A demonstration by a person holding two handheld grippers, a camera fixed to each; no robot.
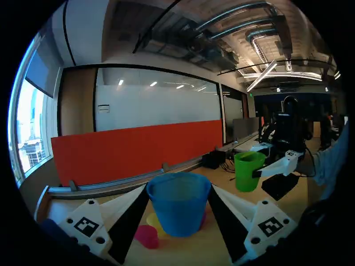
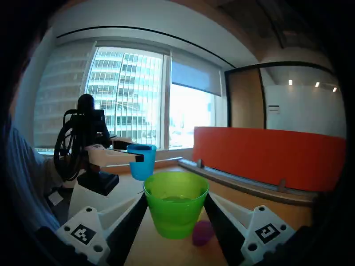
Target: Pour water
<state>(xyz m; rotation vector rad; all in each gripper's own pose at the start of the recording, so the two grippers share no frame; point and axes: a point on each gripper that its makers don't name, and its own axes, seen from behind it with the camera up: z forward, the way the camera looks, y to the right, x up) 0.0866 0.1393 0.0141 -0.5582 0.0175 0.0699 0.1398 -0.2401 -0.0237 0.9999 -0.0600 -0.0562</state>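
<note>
both cups are in hand and upright, so the step looks like the approach just ahead of the pour, with no tipping begun. the left gripper has its jaws closed in on the blue cup, one on each side of the wall below the rim, both pressing it. the right gripper holds the green cup the same way, jaws narrowed to the cup's width and bearing on both sides. through the green wall there is what looks like water standing a little below the rim, so i judge this cup to be the source. whether the blue cup has anything in it i cannot tell, since its rim is seen nearly edge-on.

each view also shows the other cup farther off, carried level by the other gripper. the two cups are well apart, with neither rim over the other. both seem held clear of the wooden surface, where a small purple piece lies just beside the green cup's base, and a pink piece and a yellow piece lie low beside the blue cup.

the next move calls for closing that gap: bring the green rim above and just inside the blue mouth, keep the blue cup level as the receiver, then roll the right hand slowly so the lip leads. the walls taper, so both grips need to hold firm through the tilt.
</note>
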